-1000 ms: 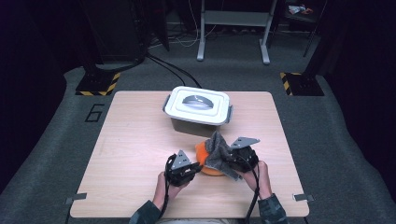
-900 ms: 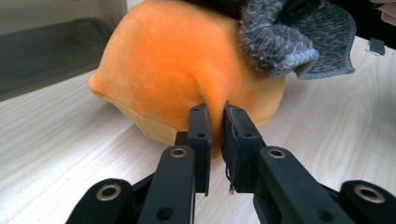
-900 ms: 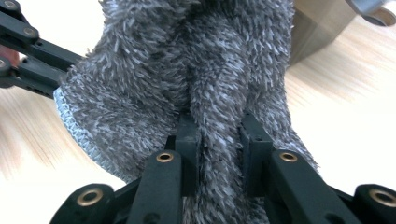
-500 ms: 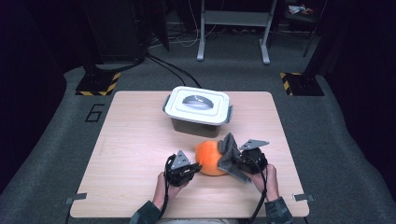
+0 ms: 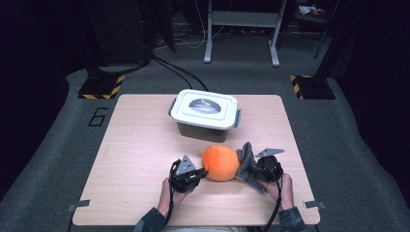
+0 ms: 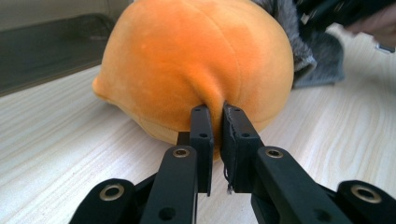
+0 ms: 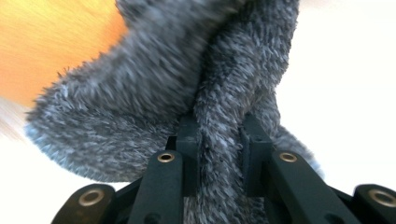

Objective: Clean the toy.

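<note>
Orange plush ball (image 6: 196,65) pinched by left gripper (image 6: 216,116); right gripper (image 7: 219,135) apparently clamps grey cloth (image 7: 154,112).

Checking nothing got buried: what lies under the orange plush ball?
The orange plush ball rests on bare wooden table. Grey fuzzy cloth lies against its right side; whether any cloth runs underneath is hidden by the ball.

White lidded box (image 5: 205,115) w/ grey handle sits at far-centre of wood table (image 5: 140,154). Grey carpet floor (image 5: 63,140) around, "6" mark (image 5: 98,117), hazard-striped stand bases behind.
</note>
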`<state>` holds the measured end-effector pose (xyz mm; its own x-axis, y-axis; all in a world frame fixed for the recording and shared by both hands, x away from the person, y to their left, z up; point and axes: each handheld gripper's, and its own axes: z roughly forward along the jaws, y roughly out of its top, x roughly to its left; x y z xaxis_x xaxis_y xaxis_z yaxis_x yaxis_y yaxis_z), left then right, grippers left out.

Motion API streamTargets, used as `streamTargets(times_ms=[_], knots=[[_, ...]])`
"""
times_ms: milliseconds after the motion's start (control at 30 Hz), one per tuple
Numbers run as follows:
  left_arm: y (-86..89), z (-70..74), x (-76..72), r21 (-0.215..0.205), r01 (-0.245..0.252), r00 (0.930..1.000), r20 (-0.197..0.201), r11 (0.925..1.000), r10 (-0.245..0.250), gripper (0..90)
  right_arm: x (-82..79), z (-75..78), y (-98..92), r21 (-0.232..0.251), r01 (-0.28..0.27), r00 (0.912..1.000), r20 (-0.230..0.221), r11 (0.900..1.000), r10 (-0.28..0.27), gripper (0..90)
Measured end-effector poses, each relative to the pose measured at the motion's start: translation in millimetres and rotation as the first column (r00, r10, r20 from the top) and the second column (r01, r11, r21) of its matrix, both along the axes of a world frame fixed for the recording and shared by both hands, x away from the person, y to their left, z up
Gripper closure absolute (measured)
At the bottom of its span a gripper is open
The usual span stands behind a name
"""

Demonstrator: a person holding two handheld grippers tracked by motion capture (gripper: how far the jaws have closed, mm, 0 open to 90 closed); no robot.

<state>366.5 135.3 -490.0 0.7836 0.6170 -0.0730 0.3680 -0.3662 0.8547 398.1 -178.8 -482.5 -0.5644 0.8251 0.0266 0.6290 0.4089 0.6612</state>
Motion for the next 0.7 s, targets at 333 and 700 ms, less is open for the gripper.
streamTargets(times_ms=[333,700], knots=[[1.1,0.7,-0.2,-0.012,0.017,0.9998,0.006,0.9998,-0.017,79.0,-11.2,33.1,26.6,0.042,-0.093,0.9918,0.091,0.995,0.089,73.8],[-8.9,-8.7,-0.6,0.055,-0.035,0.9987,0.039,0.9979,0.033,43.9,-4.7,23.0,29.7,0.044,-0.094,0.9935,0.068,0.995,0.091,73.8]])
